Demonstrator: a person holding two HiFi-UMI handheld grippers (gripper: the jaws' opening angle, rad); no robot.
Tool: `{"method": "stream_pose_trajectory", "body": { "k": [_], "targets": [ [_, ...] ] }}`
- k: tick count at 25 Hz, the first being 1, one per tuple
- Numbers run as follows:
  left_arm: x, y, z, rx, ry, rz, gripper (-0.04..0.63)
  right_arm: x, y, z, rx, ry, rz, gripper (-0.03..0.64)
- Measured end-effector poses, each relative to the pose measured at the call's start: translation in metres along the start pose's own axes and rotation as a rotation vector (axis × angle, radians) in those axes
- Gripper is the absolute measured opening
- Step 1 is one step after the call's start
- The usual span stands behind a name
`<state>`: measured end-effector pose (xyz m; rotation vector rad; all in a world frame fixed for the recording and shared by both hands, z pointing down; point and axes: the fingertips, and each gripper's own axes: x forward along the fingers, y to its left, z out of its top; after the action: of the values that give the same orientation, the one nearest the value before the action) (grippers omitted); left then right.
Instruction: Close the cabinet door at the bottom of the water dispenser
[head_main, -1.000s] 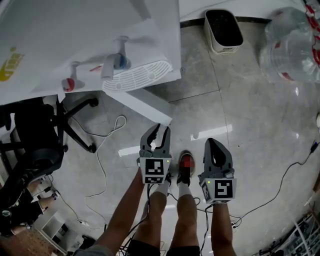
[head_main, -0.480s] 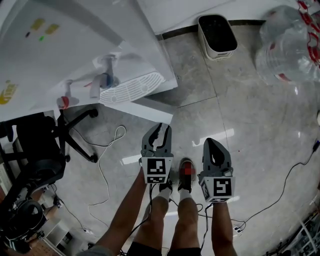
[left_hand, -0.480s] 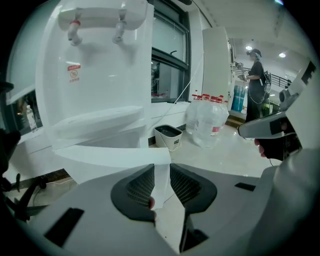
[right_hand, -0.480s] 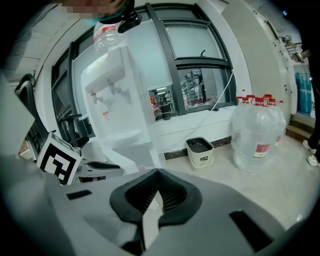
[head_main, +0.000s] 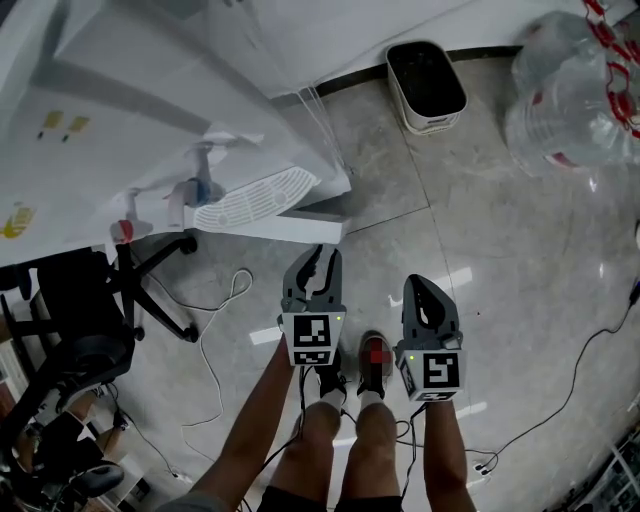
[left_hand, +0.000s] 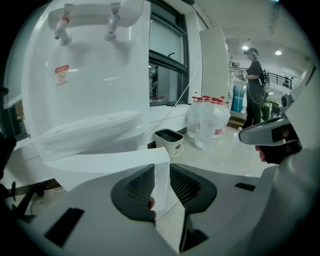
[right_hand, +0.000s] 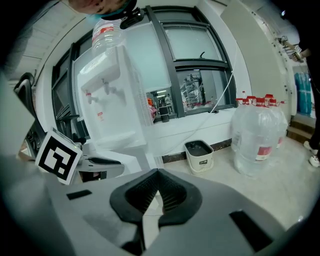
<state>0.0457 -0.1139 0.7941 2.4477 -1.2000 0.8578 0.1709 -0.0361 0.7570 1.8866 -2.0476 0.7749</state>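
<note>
Since the moment before, both tools had moved nearer the tall white plastic water dispenser, and its flat white cabinet door, which had stood swung well out across the grey tiled floor, now lay at a much narrower angle to the base, though not yet flush with it. The left gripper pointed at the door's free end from just beside it. Its jaws had just been closing a little but stood partly apart, pressing on nothing. The door's white end face showed through the gap, and I could not tell whether a jaw touched it. The right gripper hung near the left one, apart from the door, its jaws drawn together and empty. Beyond the dispenser, a cream rectangular waste bin stood against the wall, with clear plastic water bottles further right.
</note>
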Motion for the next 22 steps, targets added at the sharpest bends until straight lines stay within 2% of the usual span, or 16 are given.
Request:
{"method": "stream_pose_trajectory", "body": {
  "k": [10, 15, 22],
  "targets": [
    [0.024, 0.006, 0.018, 0.017, -0.027, 0.012, 0.114, 0.009, -0.012, -0.002, 0.014, 0.02, 0.0, 0.017],
    [0.032, 0.008, 0.025, 0.049, -0.048, 0.021, 0.114, 0.016, -0.018, 0.001, 0.006, -0.013, -0.008, 0.017],
    [0.047, 0.015, 0.036, 0.047, -0.063, 0.037, 0.114, 0.022, -0.025, 0.005, 0.009, -0.025, -0.015, 0.017]
  ]
}}
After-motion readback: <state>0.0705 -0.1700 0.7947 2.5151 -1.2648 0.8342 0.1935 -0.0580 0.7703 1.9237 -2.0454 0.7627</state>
